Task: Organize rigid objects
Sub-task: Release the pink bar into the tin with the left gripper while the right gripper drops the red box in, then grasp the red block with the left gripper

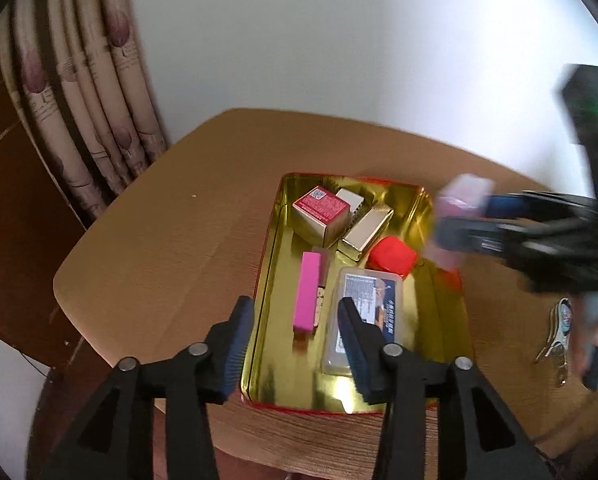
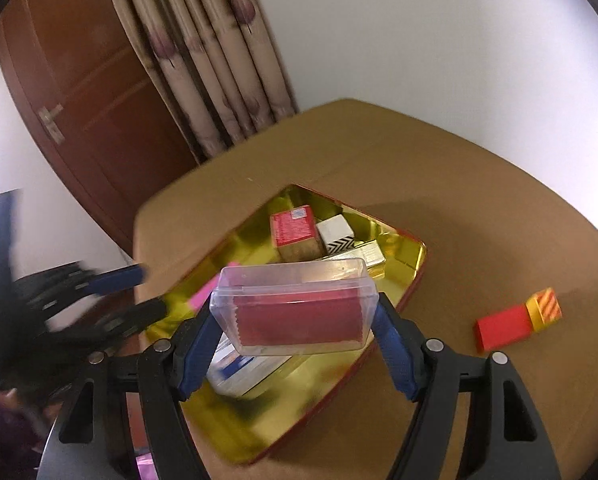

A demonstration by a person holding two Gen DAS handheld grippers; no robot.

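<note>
A gold tin tray (image 1: pixel 447 312) (image 2: pixel 407 276) with a red rim sits on the brown table. In it lie a red-topped box (image 1: pixel 321 210) (image 2: pixel 293 226), a white box (image 2: pixel 335 232), a gold bar box (image 1: pixel 365 228), a pink bar (image 1: pixel 307 292), a red lump (image 1: pixel 391 258) and a clear labelled case (image 1: pixel 365 312). My left gripper (image 1: pixel 295 336) is open and empty above the tray's near end. My right gripper (image 2: pixel 299 332) is shut on a clear plastic box with red contents (image 2: pixel 297 312), held above the tray; it shows blurred in the left wrist view (image 1: pixel 463 204).
A red and gold striped box (image 2: pixel 517 320) lies on the table right of the tray. A key bunch (image 1: pixel 557 332) lies at the table's right side. Curtains (image 1: pixel 83 100) and a brown door (image 2: pixel 83 92) stand behind the table.
</note>
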